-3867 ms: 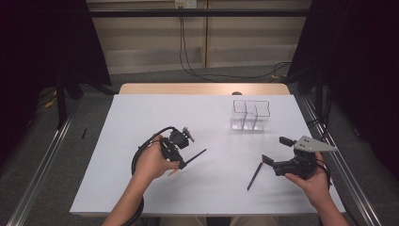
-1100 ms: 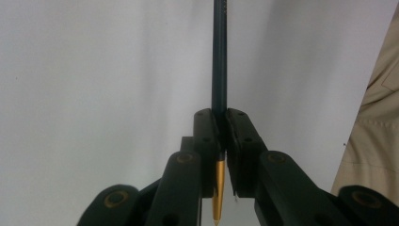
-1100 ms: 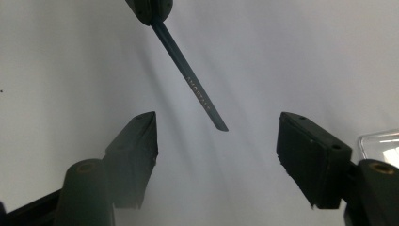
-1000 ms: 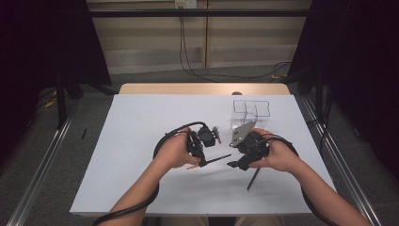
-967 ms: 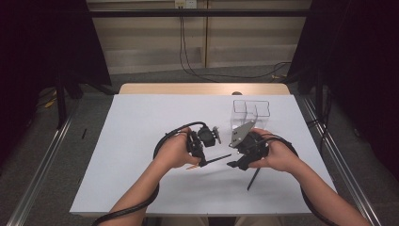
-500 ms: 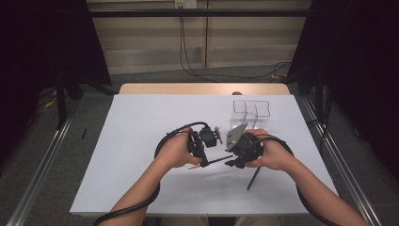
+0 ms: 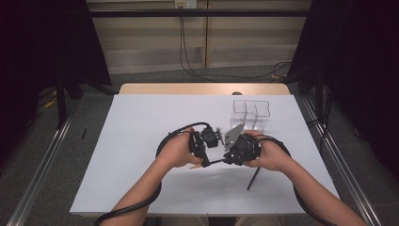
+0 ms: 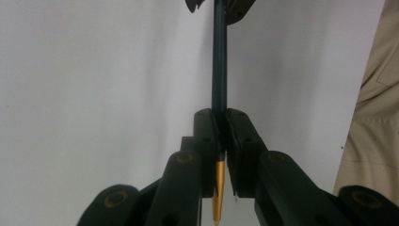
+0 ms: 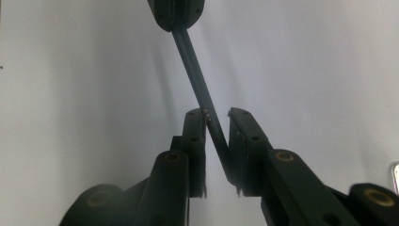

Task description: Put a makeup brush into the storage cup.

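A slim dark blue pen [image 8: 219, 70] with a gold end [image 8: 217, 188] is held level above the white table [image 7: 141, 122], between my two hands. My left gripper [image 8: 222, 115] is shut on it near the gold end. The right gripper [image 9: 217, 115] faces it from the other side. Its jaws have just been closing, and the pen's [image 9: 209, 117] far end lies slantwise between them, touching both pads. From above, the left gripper [image 7: 206, 163] and the right gripper [image 7: 227, 160] meet tip to tip over the pen [image 7: 216, 161] at the table's middle.
A second dark pen [image 7: 254, 178] lies on the table just below my right hand. A clear box [image 7: 251, 113] with compartments stands at the back right. Cables loop from both grippers across the table near my hands. The table's front edge is close to my forearms.
The hands, far apart at first, have come together at the middle. In the last second the right gripper edged left and its jaws closed around the pen's free end.
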`<state>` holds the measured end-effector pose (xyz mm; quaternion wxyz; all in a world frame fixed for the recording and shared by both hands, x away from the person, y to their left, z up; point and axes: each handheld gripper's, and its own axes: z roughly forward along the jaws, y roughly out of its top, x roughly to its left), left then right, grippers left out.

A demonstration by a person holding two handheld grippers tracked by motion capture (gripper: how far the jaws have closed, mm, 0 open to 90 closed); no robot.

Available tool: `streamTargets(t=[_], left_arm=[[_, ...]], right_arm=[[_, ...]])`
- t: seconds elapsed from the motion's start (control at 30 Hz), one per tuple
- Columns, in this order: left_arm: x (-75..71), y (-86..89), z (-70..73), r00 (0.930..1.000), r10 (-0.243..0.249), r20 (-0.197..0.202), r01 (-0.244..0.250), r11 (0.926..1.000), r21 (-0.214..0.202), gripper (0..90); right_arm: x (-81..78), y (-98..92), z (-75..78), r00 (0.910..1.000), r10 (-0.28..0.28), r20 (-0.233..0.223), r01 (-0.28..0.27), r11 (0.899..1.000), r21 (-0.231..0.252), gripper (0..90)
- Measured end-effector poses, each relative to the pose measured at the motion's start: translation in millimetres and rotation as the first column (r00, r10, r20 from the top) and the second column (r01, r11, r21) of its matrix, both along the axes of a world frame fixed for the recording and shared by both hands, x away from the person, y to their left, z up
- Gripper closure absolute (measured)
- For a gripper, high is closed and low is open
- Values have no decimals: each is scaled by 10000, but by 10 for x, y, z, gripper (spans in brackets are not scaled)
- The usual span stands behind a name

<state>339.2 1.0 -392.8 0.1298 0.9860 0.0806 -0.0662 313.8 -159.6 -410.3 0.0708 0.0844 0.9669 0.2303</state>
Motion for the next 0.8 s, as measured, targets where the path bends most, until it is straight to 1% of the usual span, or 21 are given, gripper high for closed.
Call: streamTargets(t=[0.07,0.1,0.17,0.23,0.27,0.3,0.33,0.37,0.4,0.43,0.47,0.5,0.53,0.57,0.6,0.67,0.7,0.77,0.8], left_arm=[[8,9,-1,9999,-109,-20,109,9999,-16,833],[13,20,0,9999,-112,-52,111,9998,-164,832],[39,45,12,9997,-210,-158,206,9994,-267,829],[49,84,18,9997,20,-250,-37,9978,-669,823],[57,96,22,9995,44,-323,-69,9970,-774,819],[69,113,31,9995,37,-309,-64,9960,-895,813],[75,119,36,9994,53,-329,-84,9955,-949,810],[83,126,37,9991,98,-404,-140,9944,-1045,811],[89,132,35,9989,200,-424,-244,9943,-1042,809],[96,140,27,9985,275,-466,-327,9927,-1160,806],[103,147,26,9987,275,-441,-328,9915,-1259,797],[119,163,32,9983,350,-474,-414,9889,-1424,769],[129,174,40,9978,420,-508,-492,9878,-1480,749],[127,183,43,9970,608,-481,-678,9848,-1597,726],[138,195,54,9967,675,-446,-740,9833,-1660,694],[155,219,75,9958,857,-310,-899,9791,-1822,647],[159,227,83,9947,968,-353,-1018,9771,-1871,617],[168,248,99,9911,1258,-446,-1323,9692,-2078,550],[171,258,104,9905,1266,-527,-1351,9673,-2148,517]], right_arm=[[-11,5,-2,9998,195,81,-194,9997,-149,794],[-18,4,-4,9997,217,114,-215,9997,-126,800],[-28,-5,-8,9995,306,91,-306,9995,-87,813],[-31,-20,-8,9990,437,79,-436,9990,-42,828],[-39,-26,-16,9983,574,38,-574,9983,38,840],[-48,-28,-18,9979,644,-91,-644,9979,49,853],[-62,-25,-25,9969,761,-210,-762,9971,-4,859],[-69,-20,-29,9967,778,-228,-779,9970,-37,860],[-79,-12,-33,9969,762,-205,-764,9971,-69,861],[-80,-8,-29,9969,765,-192,-767,9970,-67,861],[-80,-6,-26,9969,747,-228,-746,9972,54,862],[-83,-9,-19,9972,688,-299,-687,9976,58,862],[-82,-10,-16,9969,715,-329,-712,9974,101,862],[-79,-13,-14,9964,784,-325,-781,9969,105,862],[-85,-15,-16,9967,732,-350,-726,9972,177,862],[-88,-23,-19,9971,668,-360,-662,9976,175,862],[-86,-29,-21,9973,650,-352,-644,9977,199,862],[-82,-47,-27,9980,560,-302,-551,9980,315,862],[-74,-59,-31,9984,512,-252,-503,9981,361,862]])
